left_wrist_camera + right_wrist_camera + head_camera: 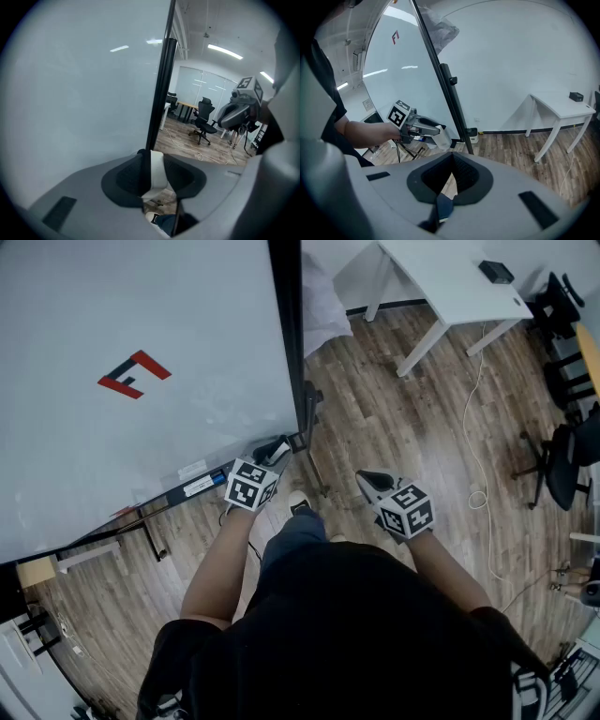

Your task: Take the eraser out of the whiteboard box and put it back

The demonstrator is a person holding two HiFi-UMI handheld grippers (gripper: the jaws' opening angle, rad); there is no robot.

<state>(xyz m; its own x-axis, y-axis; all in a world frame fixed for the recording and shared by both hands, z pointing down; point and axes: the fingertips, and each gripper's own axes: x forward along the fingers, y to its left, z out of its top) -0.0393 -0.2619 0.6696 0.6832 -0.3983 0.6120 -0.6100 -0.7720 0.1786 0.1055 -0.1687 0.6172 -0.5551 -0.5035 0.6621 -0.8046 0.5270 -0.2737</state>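
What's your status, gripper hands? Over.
Left gripper shut on eraser, beside whiteboard. Right gripper shut, empty, over floor. Eraser out of whiteboard box. Nothing blocking.

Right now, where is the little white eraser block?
The little white eraser block is pinched in the left gripper, at the head view's middle left, beside the big whiteboard, near its bottom right corner.

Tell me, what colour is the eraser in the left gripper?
White. The eraser shows best in the left gripper view, between the left gripper jaws.
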